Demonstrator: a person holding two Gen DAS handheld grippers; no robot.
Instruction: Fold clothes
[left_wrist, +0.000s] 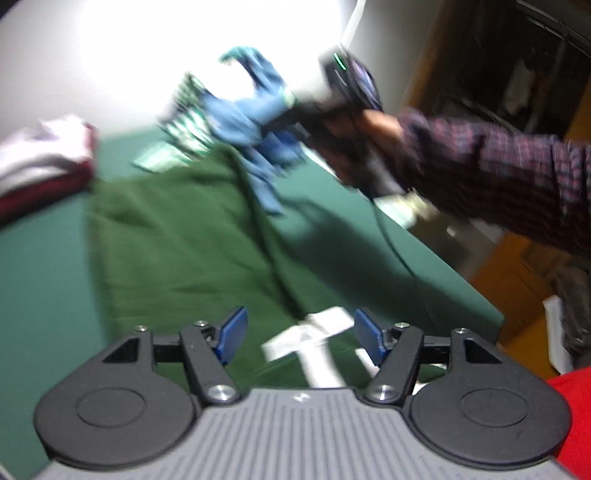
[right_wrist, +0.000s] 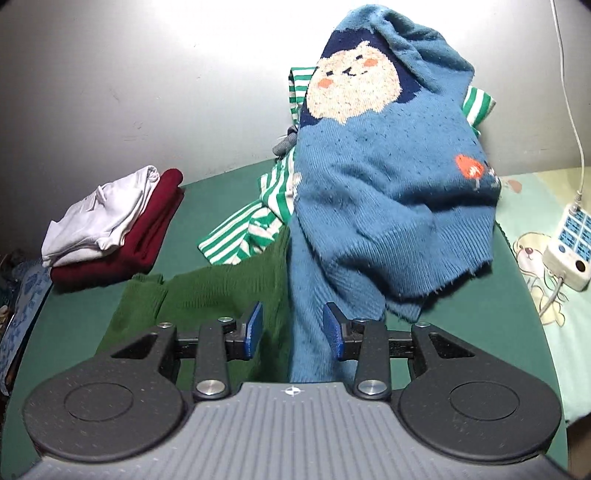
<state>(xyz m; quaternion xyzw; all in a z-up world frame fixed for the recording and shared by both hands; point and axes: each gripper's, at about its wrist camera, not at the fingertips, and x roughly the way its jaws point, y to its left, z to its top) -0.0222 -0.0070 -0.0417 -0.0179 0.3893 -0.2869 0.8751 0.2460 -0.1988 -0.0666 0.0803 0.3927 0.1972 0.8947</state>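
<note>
Plaid sleeve — black grippers, blue jaws

We see the sweater heaped on the table, a folded stack to its left, a power strip right

clear: my path left of blue sweater over green mat | blocked: folded stack far left

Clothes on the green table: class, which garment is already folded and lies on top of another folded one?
The white garment. It sits folded on the dark red garment at the left, while the blue sweater, striped top and green sweater lie unfolded.
</note>
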